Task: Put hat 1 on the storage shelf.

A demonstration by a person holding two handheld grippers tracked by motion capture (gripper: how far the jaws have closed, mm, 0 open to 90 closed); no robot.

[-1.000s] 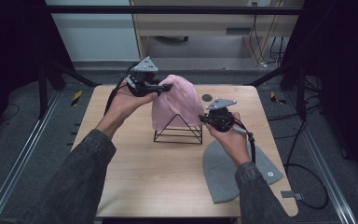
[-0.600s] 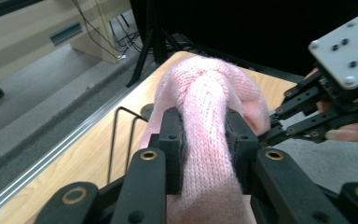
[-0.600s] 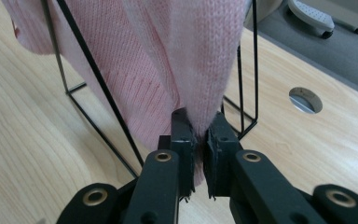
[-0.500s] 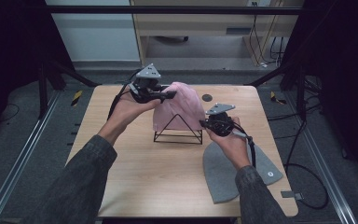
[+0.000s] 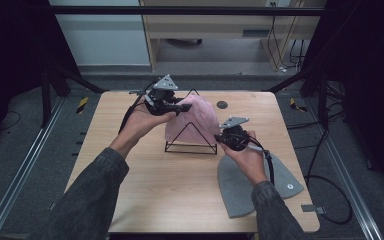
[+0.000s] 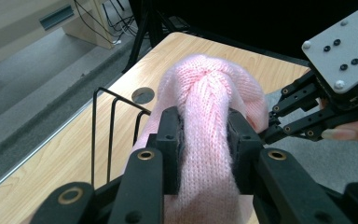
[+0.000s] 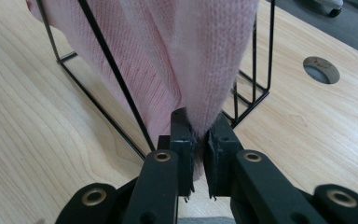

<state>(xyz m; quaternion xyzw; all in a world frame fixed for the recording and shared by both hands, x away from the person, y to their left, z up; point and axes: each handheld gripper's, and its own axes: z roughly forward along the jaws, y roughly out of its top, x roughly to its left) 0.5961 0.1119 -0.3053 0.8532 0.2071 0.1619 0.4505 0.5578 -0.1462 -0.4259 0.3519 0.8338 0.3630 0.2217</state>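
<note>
Pink knit hat [image 5: 196, 116] draped over the black wire rack [image 5: 190, 141], which stands near the middle of the table [image 5: 145, 200], toward its far edge. Your left gripper [image 6: 204, 140] is clamped on a thick fold of the hat on the far-left side; your right gripper [image 7: 200, 140] pinches its thin lower edge on the near-right side, jaws nearly together. The hat's long axis runs between your two grips, across the rack's ridge, so seating it probably means pulling both ends downward. A grey hat [image 5: 260, 187] lies flat at the near right corner.

Pink beanie [image 5: 192, 117] lower over wire stand [image 5: 190, 140]
</note>
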